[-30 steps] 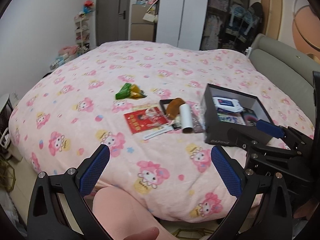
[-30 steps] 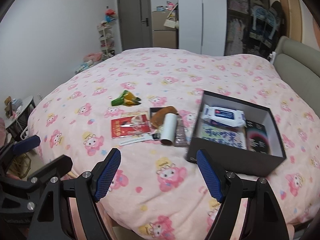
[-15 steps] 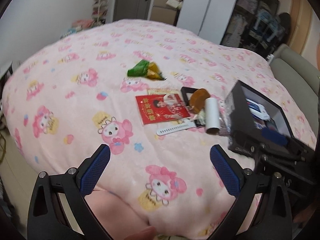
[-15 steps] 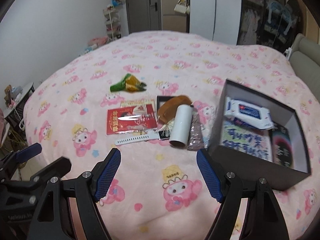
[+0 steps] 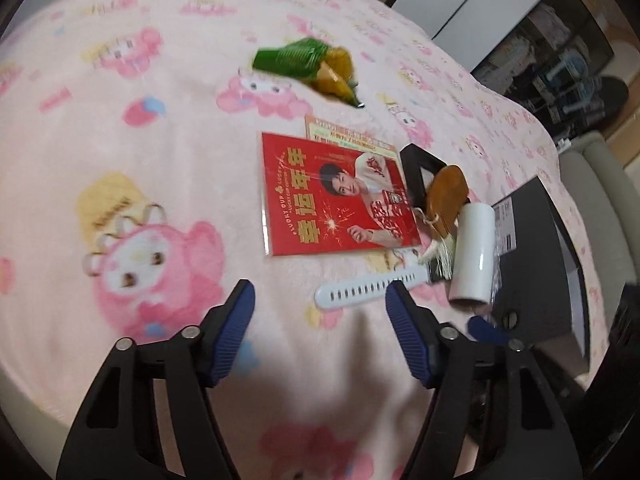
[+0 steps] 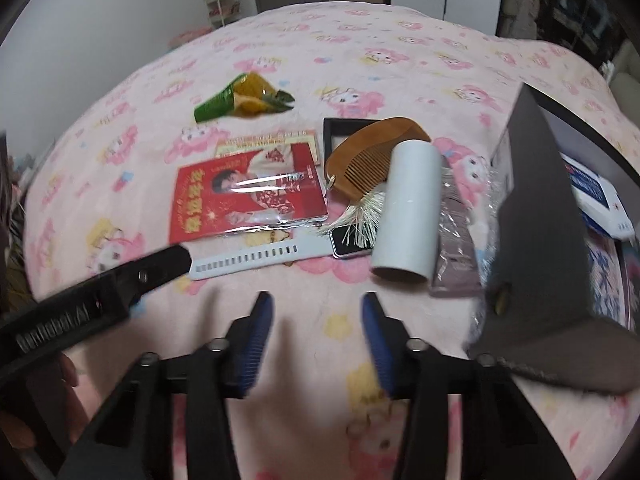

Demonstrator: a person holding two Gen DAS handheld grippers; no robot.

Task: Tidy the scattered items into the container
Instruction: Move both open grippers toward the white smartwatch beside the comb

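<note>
Scattered on the pink bedspread lie a red card packet, a white watch, a wooden comb, a white cylinder, a green-yellow wrapper and a clear-wrapped grey item. The black box stands to the right, with a white wipes pack inside. My left gripper is open just before the watch strap. My right gripper is open, empty, low over the blanket near the watch.
A small black frame lies under the comb. The left gripper's body crosses the right wrist view at the left. A wardrobe and dark shelves stand beyond the bed; a grey headboard is at the right.
Both grippers have dropped and moved forward toward the items, which now look much larger. Their fingers stand closer together than before. No item has shifted.
</note>
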